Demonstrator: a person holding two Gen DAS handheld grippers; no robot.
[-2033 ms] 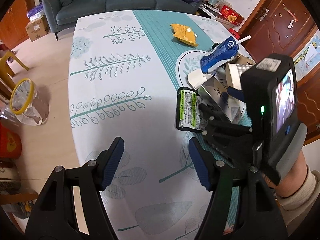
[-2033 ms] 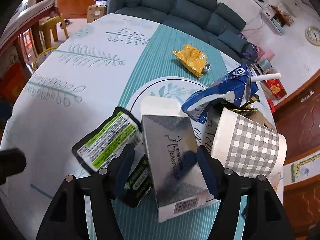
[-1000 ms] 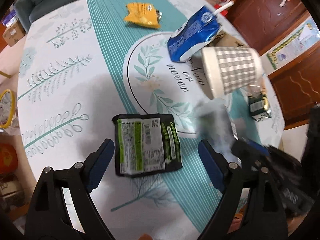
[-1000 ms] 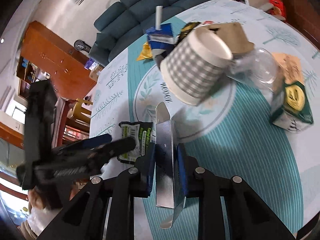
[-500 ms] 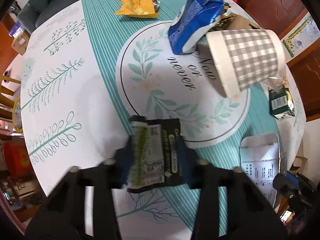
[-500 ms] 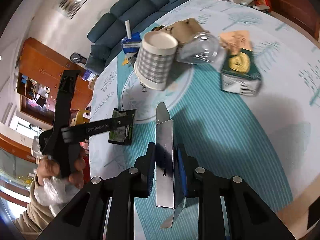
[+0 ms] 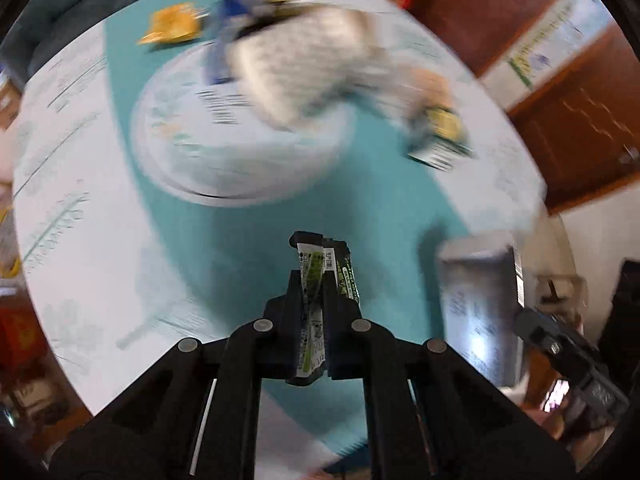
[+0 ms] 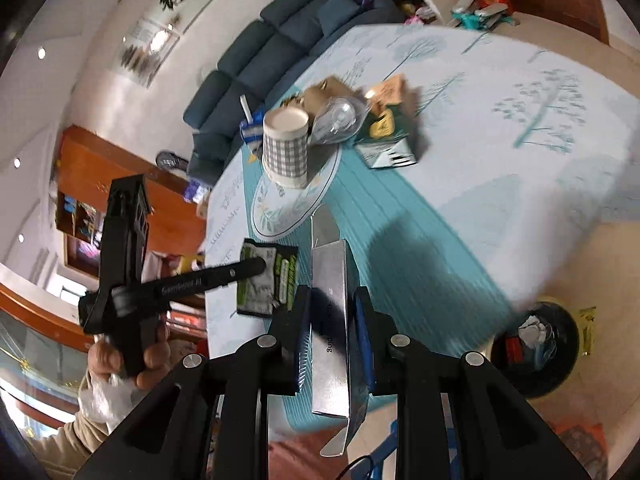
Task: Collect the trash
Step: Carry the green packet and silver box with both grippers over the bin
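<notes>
My left gripper (image 7: 314, 280) has a black-and-green snack wrapper (image 7: 346, 270) pinched edge-on between its pads, its jaws closing tight on it above the teal stripe. From the right wrist view, the left gripper (image 8: 256, 266) and the wrapper (image 8: 280, 280) hang just off the tablecloth. My right gripper (image 8: 330, 308) is shut on a flattened silver carton (image 8: 328, 264), held upright over the table's near edge. The left view shows that silver carton (image 7: 480, 304) blurred at the right.
A checked paper cup (image 8: 286, 152), blue milk carton (image 8: 250, 130), clear plastic cup (image 8: 340, 120) and green box (image 8: 386, 144) lie clustered on the round table (image 8: 540, 140). A yellow wrapper (image 7: 172, 26) lies farther back. A black trash bin (image 8: 536, 348) stands on the floor.
The left gripper closed on the wrapper and lifted it off the cloth, moving toward the near edge. The right gripper carried the silver carton away from the pile toward the table's edge.
</notes>
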